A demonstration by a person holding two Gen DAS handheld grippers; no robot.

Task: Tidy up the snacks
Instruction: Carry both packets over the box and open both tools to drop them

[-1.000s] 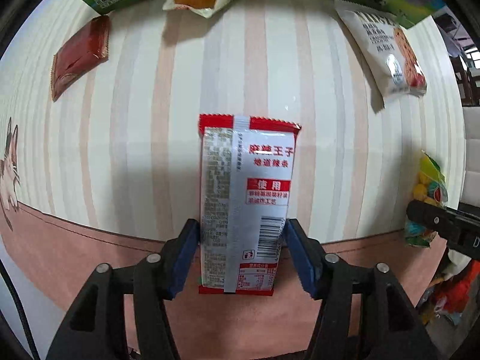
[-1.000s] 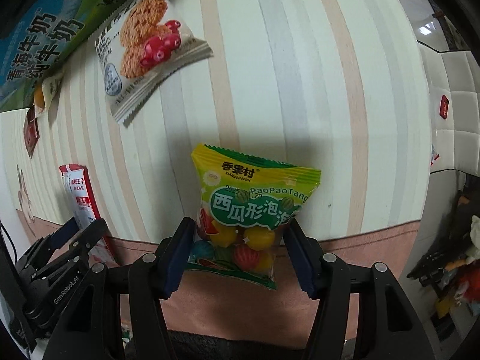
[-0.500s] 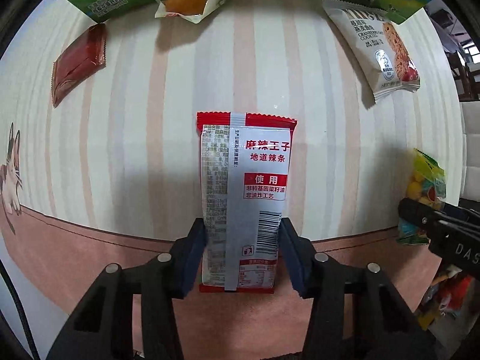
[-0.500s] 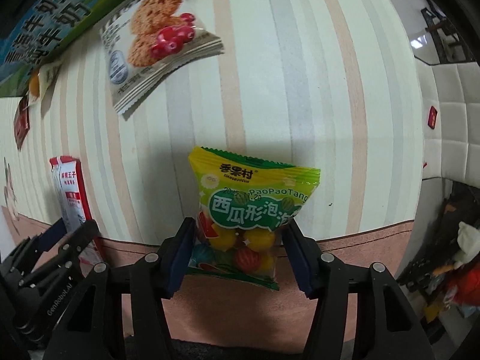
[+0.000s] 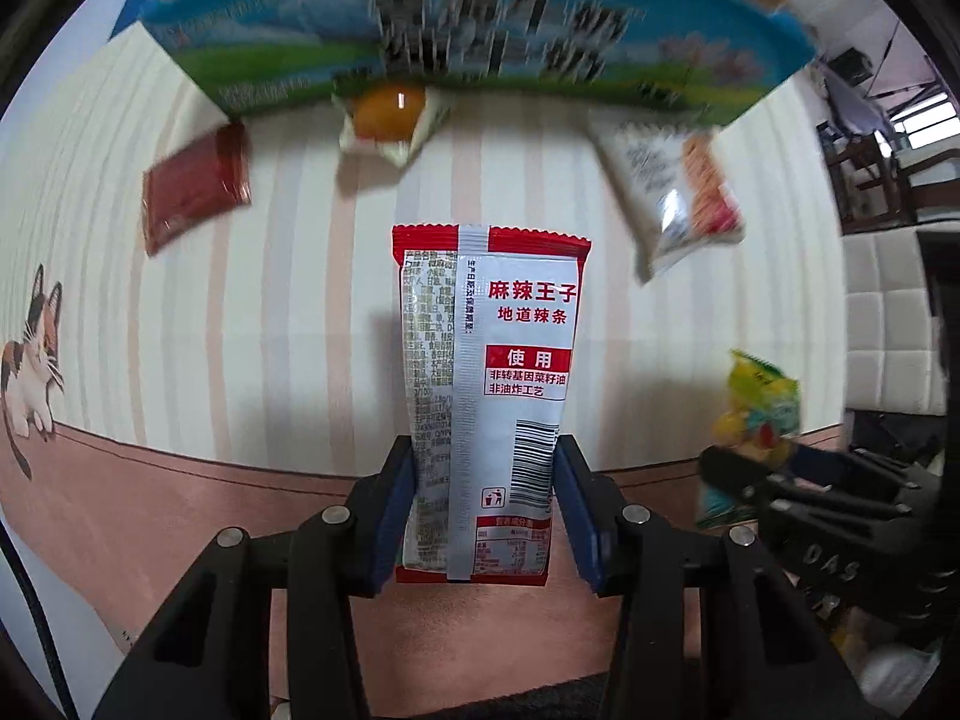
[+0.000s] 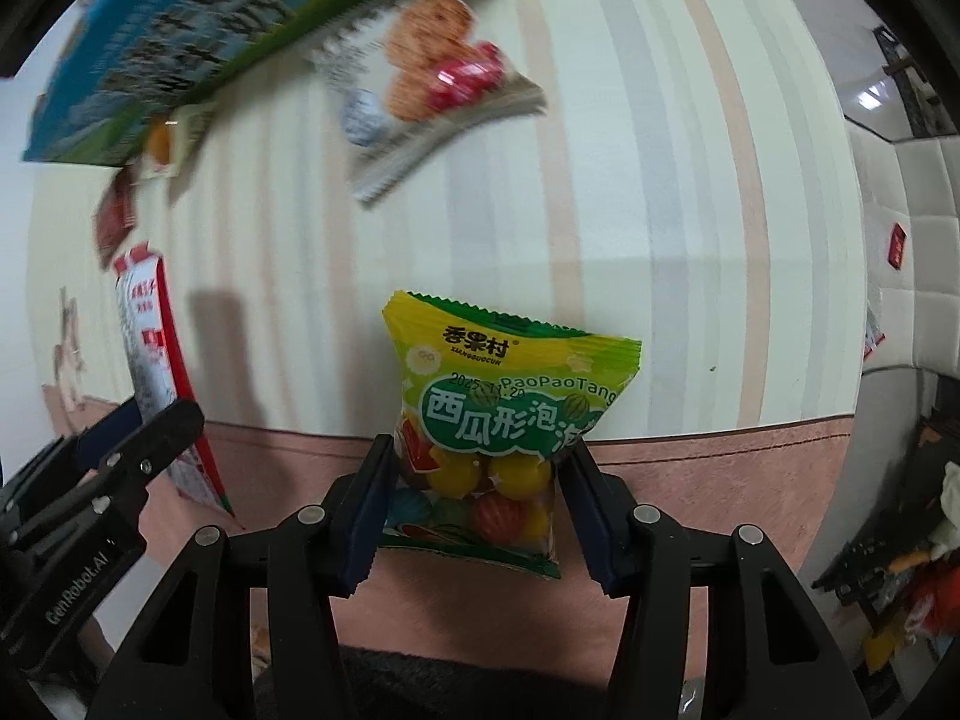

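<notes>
Left tool (image 5: 485, 516) clamped on red-white packet (image 5: 489, 360), right tool (image 6: 474, 516) closing, pads on gum bag (image 6: 498, 420), striped tablecloth (image 6: 660, 240) open ahead.

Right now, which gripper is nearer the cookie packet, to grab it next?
Probably right, though both are full. The right gripper, closing on the candy bag, sees the cookie packet just ahead; the left gripper, holding the red-and-white packet, sees it off to one side.
</notes>
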